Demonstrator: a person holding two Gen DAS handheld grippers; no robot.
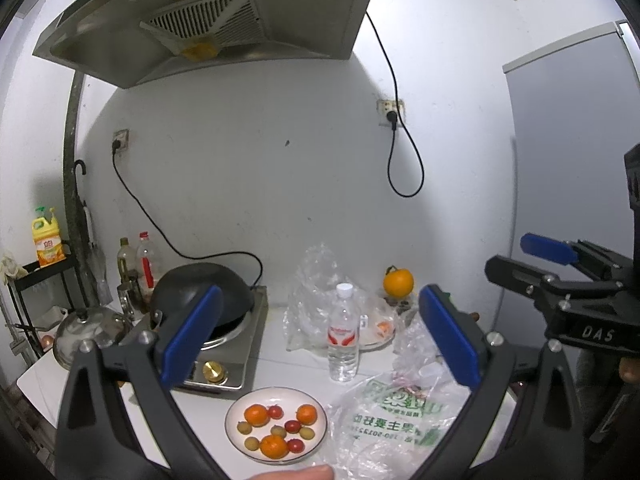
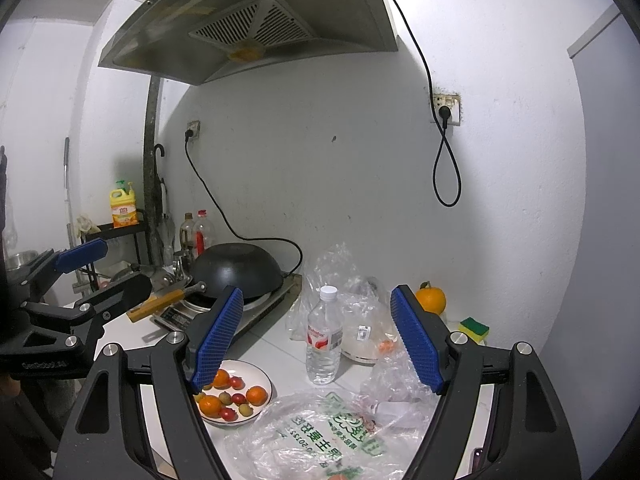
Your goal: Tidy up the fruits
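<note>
A white plate (image 1: 232, 420) (image 2: 265, 380) at the counter's front holds three small oranges (image 1: 256, 415), red cherry tomatoes (image 1: 292, 425) and small yellow-green fruits (image 1: 306, 433). A larger orange (image 1: 398, 282) (image 2: 431, 300) sits alone by the back wall. Another small orange fruit (image 1: 384, 326) (image 2: 386, 346) lies inside a clear bag on a second plate. My left gripper (image 1: 320, 296) (image 2: 126, 264) hangs open above the counter with nothing in it. My right gripper (image 2: 316, 292) (image 1: 507, 256) is open and empty too, to the right of the left one.
A water bottle (image 1: 343, 336) (image 2: 324, 340) stands mid-counter. A green-printed plastic bag (image 1: 396, 420) (image 2: 320, 436) lies crumpled at the front right. A black wok (image 1: 204, 296) (image 2: 236, 268) rests on the stove at left. A sponge (image 2: 474, 326) lies at the right.
</note>
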